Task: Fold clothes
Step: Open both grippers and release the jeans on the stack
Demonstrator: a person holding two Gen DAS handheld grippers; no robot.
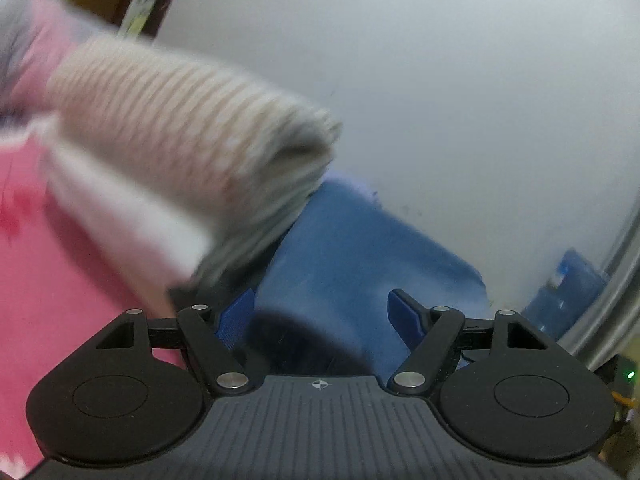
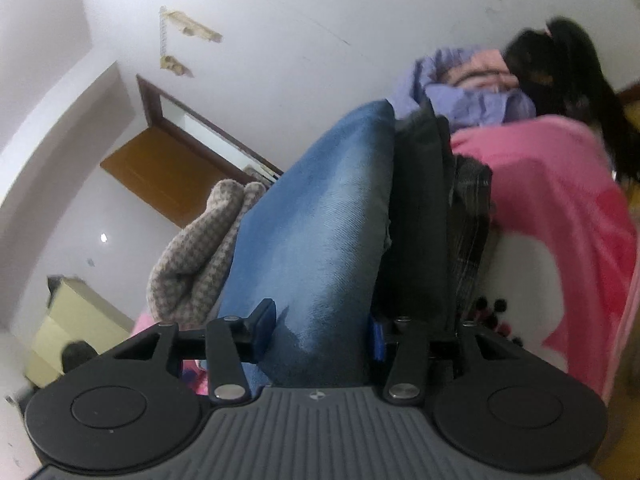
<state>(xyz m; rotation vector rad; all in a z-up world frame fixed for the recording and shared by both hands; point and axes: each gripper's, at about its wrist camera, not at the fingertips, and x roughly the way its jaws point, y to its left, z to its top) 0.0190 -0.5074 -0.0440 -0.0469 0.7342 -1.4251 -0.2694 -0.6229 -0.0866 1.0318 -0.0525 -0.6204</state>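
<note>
- The jaws of the left gripper are standing wide with nothing pinched; blue cloth is lying beyond and below them, apparently untouched.
- The jaws of the right gripper are standing partly apart around a fold of blue jeans; whether the pads are pressing on it I cannot tell.
- In the left view, going left to right: a pink sheet is covering the bed, a folded striped beige top is blurring across the middle, and the blue cloth is lying to its right.
- In the right view, left to right: a checked knit, the jeans, a dark garment pressed against them, then the pink sheet.
- The step in hand is probably handling the jeans. To do it well, the right jaws should be gripping both layers squarely near the edge, while the left jaws are taking a matching corner, so the fold is falling flat and even.
</note>
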